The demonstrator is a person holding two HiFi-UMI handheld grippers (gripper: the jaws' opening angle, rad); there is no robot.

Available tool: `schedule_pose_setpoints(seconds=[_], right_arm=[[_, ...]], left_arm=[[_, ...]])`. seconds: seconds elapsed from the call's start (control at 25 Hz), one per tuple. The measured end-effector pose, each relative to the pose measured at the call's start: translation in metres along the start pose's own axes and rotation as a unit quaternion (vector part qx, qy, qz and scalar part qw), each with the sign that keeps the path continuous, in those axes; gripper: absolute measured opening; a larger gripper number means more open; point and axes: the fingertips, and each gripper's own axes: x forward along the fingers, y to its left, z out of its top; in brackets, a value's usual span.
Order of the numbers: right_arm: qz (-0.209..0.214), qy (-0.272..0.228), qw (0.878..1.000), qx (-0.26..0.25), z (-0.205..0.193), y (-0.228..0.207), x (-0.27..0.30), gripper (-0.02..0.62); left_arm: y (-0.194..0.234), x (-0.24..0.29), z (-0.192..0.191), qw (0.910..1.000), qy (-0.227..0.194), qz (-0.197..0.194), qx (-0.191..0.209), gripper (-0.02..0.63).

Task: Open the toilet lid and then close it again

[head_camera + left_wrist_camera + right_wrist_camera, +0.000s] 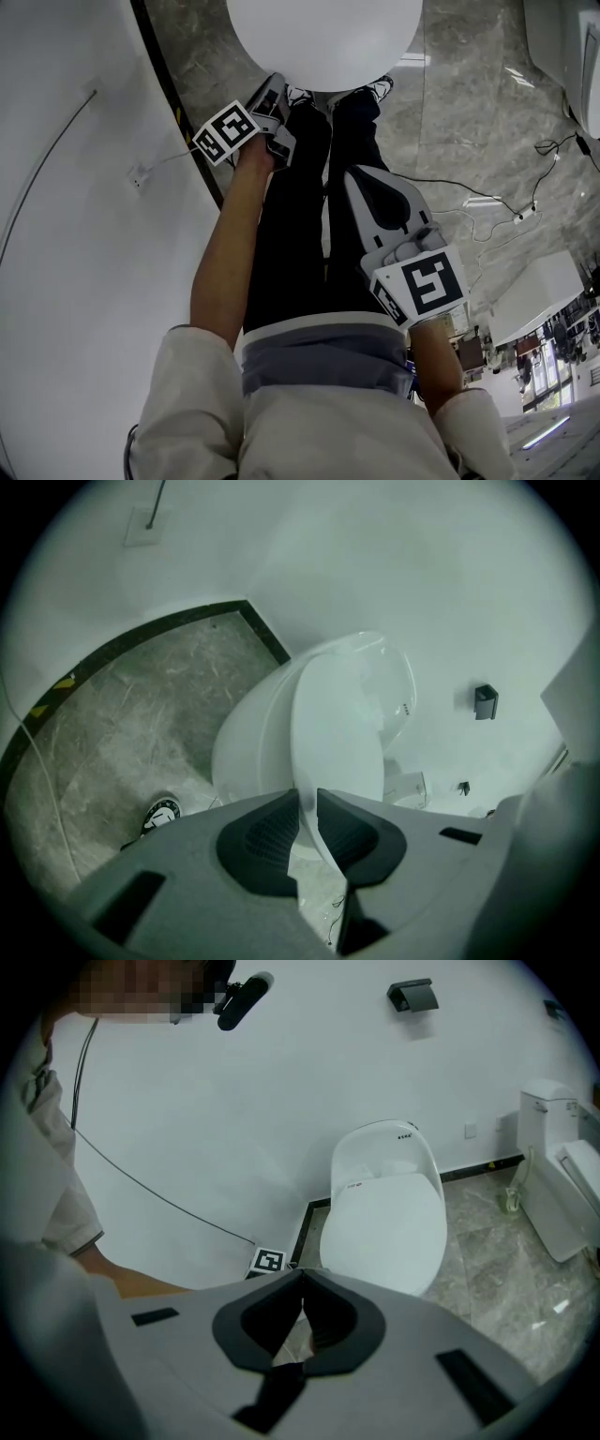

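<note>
The white toilet lid [323, 37] lies low over the bowl at the top of the head view. My left gripper [284, 91] reaches to its front rim. In the left gripper view the thin rim of the lid [337, 733] runs between the dark pads [272, 841], and the left gripper [307, 803] is shut on it. My right gripper [361, 180] hangs back over the person's legs, shut with nothing in it. The right gripper view shows the right gripper [302, 1288] short of the toilet lid [389, 1222], with the left gripper's marker cube [268, 1261] at the lid's left.
A curved white wall [75, 234] with a black base strip stands at the left. The person's dark trousers [300, 234] and a shoe [161, 815] are right before the bowl. Cables [525, 211] lie on the marble floor at the right. A second toilet [562, 1185] stands further right.
</note>
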Motion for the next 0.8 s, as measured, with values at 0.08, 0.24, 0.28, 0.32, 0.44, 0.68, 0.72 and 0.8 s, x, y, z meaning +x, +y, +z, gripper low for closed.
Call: schedule_pose_setpoints(seconds=[0.08,0.24,0.28,0.32,0.44,0.68,0.72,0.8], right_arm=[[0.002,-0.001,1.000,0.001,-0.001,0.000,-0.001,0.011],[0.005,0.004,1.000,-0.003,0.001,-0.005,-0.007,0.011],[0.005,0.005,1.000,-0.004,0.000,-0.004,-0.007,0.011],[0.006,0.005,1.000,-0.005,0.000,-0.002,-0.006,0.011],[0.006,0.005,1.000,-0.008,0.000,0.000,-0.006,0.011],[0.000,0.003,1.000,-0.015,0.007,0.006,-0.013,0.011],[0.000,0.003,1.000,-0.016,0.009,0.006,-0.015,0.011],[0.001,0.003,1.000,-0.022,0.014,0.008,-0.016,0.011]], left_arm=[[-0.002,-0.003,0.002,1.0000,-0.002,-0.004,0.001,0.041],[-0.017,-0.004,0.001,0.9998,-0.005,-0.017,0.001,0.040],[-0.018,-0.006,0.001,0.9998,-0.005,-0.020,0.000,0.038],[-0.019,-0.008,0.002,0.9997,-0.006,-0.022,-0.001,0.038],[-0.023,-0.012,0.003,0.9995,-0.010,-0.030,-0.002,0.038],[-0.033,-0.022,0.008,0.9989,-0.011,-0.045,-0.006,0.037],[-0.036,-0.022,0.008,0.9988,-0.011,-0.047,-0.006,0.037],[-0.041,-0.025,0.010,0.9986,-0.010,-0.052,-0.005,0.035]])
